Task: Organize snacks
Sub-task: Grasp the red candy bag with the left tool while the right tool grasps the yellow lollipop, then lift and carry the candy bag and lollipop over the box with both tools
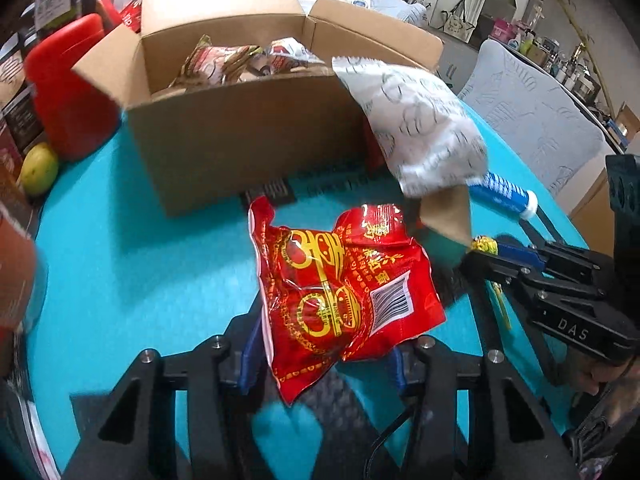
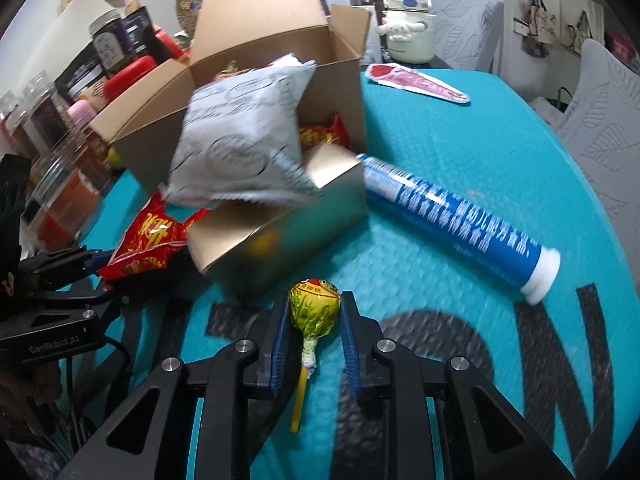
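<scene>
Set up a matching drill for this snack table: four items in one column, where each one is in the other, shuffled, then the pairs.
Items:
1. red packet
2. lollipop
3. blue tube
4. grey-white bag

Places:
A. lying on the teal table, right of the cardboard box
B. between the left gripper jaws
C. on the box's front edge
D. between the right gripper jaws

Pairs: 1-B, 2-D, 3-A, 4-C

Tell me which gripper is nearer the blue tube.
Right. The right gripper, shut on the lollipop, sits just beside the blue tube; the left gripper, holding the red packet, is farther away.
</scene>
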`<state>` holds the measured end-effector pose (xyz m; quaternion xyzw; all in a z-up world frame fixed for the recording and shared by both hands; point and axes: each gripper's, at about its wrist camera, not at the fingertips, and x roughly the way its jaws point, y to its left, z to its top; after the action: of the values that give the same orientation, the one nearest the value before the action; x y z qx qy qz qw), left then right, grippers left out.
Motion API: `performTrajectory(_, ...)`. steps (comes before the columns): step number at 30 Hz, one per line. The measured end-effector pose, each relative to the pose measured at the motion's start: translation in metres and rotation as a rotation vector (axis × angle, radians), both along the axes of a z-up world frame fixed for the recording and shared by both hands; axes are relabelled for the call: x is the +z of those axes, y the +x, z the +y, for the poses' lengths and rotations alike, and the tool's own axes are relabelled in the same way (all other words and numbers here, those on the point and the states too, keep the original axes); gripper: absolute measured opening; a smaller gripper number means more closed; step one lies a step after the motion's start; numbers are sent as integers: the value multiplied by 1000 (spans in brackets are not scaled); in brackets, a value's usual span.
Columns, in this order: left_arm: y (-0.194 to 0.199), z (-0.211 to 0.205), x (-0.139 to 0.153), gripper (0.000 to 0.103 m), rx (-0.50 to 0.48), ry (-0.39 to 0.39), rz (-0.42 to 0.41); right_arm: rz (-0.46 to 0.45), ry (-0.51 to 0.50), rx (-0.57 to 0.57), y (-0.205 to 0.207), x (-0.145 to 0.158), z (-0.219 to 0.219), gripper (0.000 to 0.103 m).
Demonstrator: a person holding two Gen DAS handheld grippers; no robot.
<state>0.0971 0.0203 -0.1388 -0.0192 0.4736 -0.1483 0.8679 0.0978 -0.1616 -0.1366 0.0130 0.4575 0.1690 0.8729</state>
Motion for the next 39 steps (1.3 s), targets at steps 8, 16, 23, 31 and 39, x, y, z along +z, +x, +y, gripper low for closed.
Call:
performTrajectory(8,-32,6,1,49,10,-15,27,16,3,57,-27,0,10,24)
performTrajectory(16,-64,5,1,50,-6,11,29,20,-7,133,-54,1,19,24)
performTrajectory(23,-60,-13,-4,68,-31,89,-19,9,-16,138,-56,0,20,25)
performTrajectory(31,-41,-18,-7,83,29,123,-32,-3,-40,161,-57,0,26,35)
performTrajectory(39,-36,-11,-6,73,74,88,-59,-15,-60,155,-58,-1,27,36)
